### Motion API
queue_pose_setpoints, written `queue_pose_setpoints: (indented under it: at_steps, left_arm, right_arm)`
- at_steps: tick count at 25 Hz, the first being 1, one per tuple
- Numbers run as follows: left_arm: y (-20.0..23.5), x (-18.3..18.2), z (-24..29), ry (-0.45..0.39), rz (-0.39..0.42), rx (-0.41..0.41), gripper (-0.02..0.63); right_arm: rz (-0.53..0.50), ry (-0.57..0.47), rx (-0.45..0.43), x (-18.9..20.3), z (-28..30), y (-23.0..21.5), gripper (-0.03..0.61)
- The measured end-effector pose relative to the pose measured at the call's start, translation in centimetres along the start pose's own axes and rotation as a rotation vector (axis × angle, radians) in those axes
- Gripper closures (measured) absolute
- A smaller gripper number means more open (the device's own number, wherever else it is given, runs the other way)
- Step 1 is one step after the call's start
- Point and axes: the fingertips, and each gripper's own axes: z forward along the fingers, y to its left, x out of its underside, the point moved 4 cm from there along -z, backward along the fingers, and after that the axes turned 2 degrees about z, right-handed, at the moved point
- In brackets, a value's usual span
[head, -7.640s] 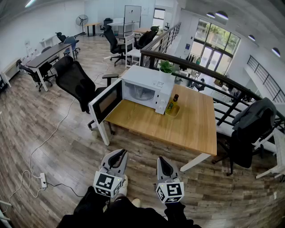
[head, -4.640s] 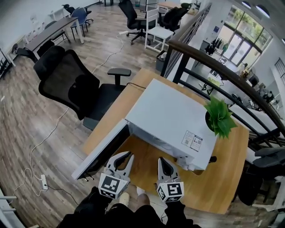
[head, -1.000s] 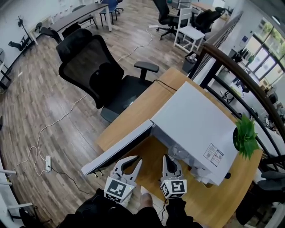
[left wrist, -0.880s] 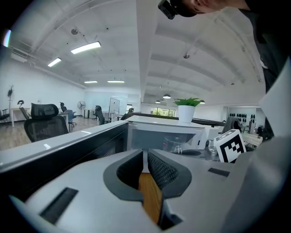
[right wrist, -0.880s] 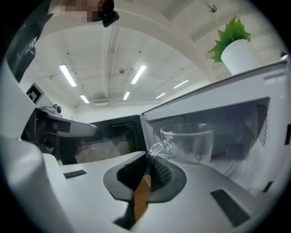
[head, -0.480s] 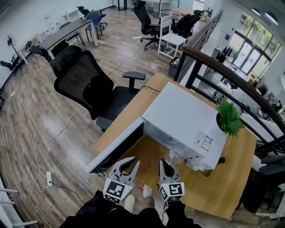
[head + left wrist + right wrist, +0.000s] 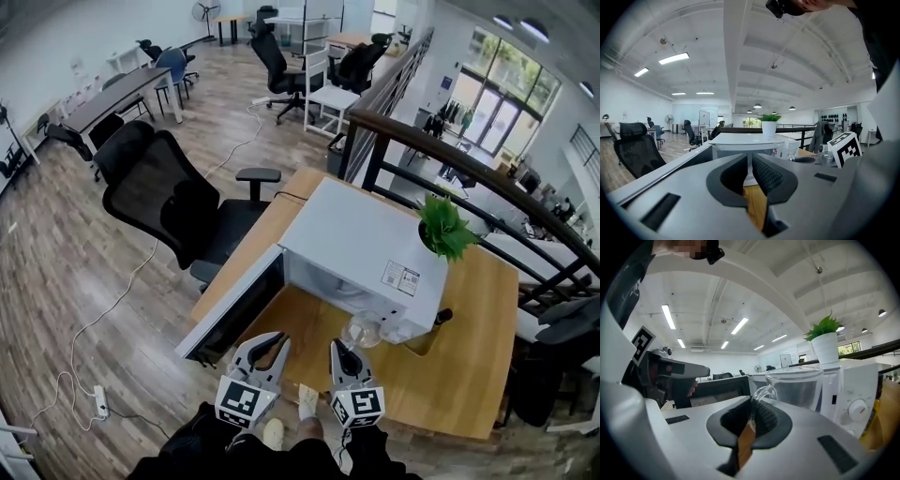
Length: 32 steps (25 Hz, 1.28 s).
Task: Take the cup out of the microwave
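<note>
A clear glass cup (image 7: 362, 330) hangs above the wooden table (image 7: 459, 384), just in front of the white microwave (image 7: 366, 246). My right gripper (image 7: 343, 350) is shut on the cup's handle (image 7: 757, 394). In the right gripper view the cup (image 7: 801, 387) fills the middle, with the microwave's dial panel (image 7: 855, 399) behind it. The microwave's door (image 7: 234, 305) stands open to the left. My left gripper (image 7: 266, 343) is open and holds nothing; it hovers near that door's lower edge. In the left gripper view the left gripper (image 7: 748, 176) points at the microwave (image 7: 750, 139).
A potted plant (image 7: 444, 228) stands on the microwave's top. A dark bottle (image 7: 429, 328) on a yellowish dish sits to the right of the cup. A black office chair (image 7: 173, 202) is left of the table, and a dark railing (image 7: 450, 141) runs behind it.
My right gripper has drawn back and up with the cup, which now hangs clear of the microwave's front. The left gripper has pulled back beside it.
</note>
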Motion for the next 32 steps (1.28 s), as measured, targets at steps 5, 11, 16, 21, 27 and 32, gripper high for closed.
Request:
queue_pose_setpoints:
  at_steps: [5,11,16,21,27,32]
  left_arm:
    - [-2.1,-1.1,-0.7,-0.030,0.023,0.038,0.566]
    - [-4.6,-2.1,-1.2,-0.061,0.041,0.090,0.566]
    - [-6.5,-2.9,-1.8,-0.077,0.051,0.131,0.566]
    - [-8.6,-3.6,-2.0,-0.089,0.063,0.184,0.566]
    - [-11.0,-3.6,-1.7,-0.102,0.077,0.242,0.566]
    - [-12.5,-3.7,-1.9,-0.108,0.088,0.280,0.566]
  right_arm:
    - [-0.009,-0.036,0.034,-1.4,-3.0,0.2,0.561]
    - [-0.019,-0.086,0.086,-2.8,-6.6,-0.3,0.561]
    - [-0.026,-0.099,0.139,-3.9,-9.8,-0.6,0.561]
    - [-0.025,-0.117,0.193,-4.3,-12.9,-1.0,0.561]
    - [-0.017,-0.135,0.258,-4.0,-15.9,-1.7,0.561]
    - [-0.007,-0.143,0.301,-3.7,-18.1,-1.7,0.561]
